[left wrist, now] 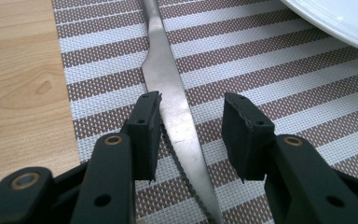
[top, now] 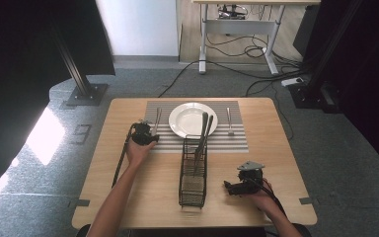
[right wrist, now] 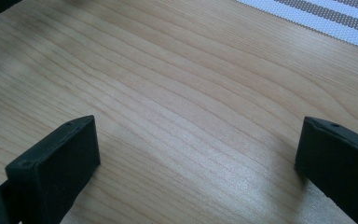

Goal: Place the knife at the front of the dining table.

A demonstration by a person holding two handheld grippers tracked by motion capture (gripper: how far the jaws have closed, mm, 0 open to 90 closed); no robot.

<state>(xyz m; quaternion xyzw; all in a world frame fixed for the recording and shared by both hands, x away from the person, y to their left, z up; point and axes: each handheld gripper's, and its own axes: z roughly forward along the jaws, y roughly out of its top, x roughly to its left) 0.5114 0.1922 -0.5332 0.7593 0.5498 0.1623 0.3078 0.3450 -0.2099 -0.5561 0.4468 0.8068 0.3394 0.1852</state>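
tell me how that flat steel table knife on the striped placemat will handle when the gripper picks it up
The flat steel table knife probably stays stiff. Its smooth, thin metal may slip between the left gripper pads. Lying flat on the woven striped placemat, it likely won't roll, but leaves little edge to catch.

We note the wooden table [top: 128, 163] on grey carpet [top: 355, 163]. Beyond the table: a white-legged desk [top: 237, 27] with cables [top: 237, 49] under it and a pale wall [top: 138, 27]. Left of the table, a black post base [top: 85, 94] and a sunlit patch [top: 44, 136].
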